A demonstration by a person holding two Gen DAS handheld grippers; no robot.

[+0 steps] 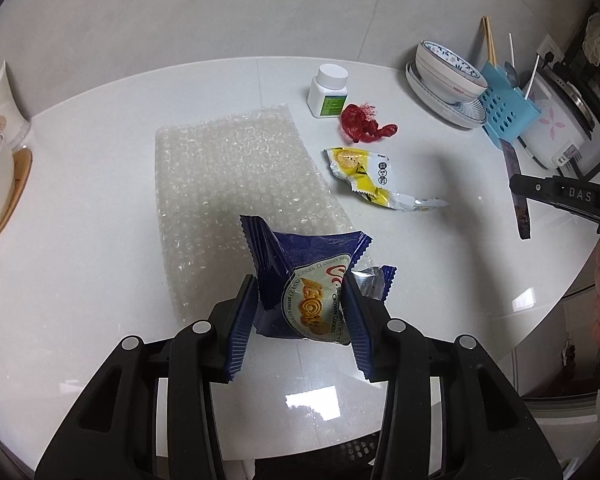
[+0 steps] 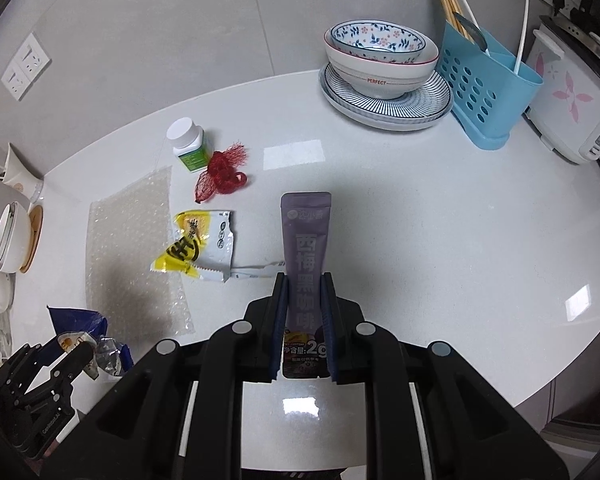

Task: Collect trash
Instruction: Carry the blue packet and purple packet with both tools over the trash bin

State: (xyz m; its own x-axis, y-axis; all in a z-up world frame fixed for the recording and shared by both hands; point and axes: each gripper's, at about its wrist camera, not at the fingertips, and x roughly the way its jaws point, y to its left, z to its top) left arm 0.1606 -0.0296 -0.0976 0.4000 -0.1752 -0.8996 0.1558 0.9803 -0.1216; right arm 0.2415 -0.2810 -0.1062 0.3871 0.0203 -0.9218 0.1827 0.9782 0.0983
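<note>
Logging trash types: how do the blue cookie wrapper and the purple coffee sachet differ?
The blue cookie wrapper is wide, crumpled and torn open; the purple coffee sachet is a narrow, flat strip. The left gripper holds the wrapper, the right gripper the sachet. Both are lifted packaging.

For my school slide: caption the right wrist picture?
Right gripper pinches a purple packet above the counter.
</note>
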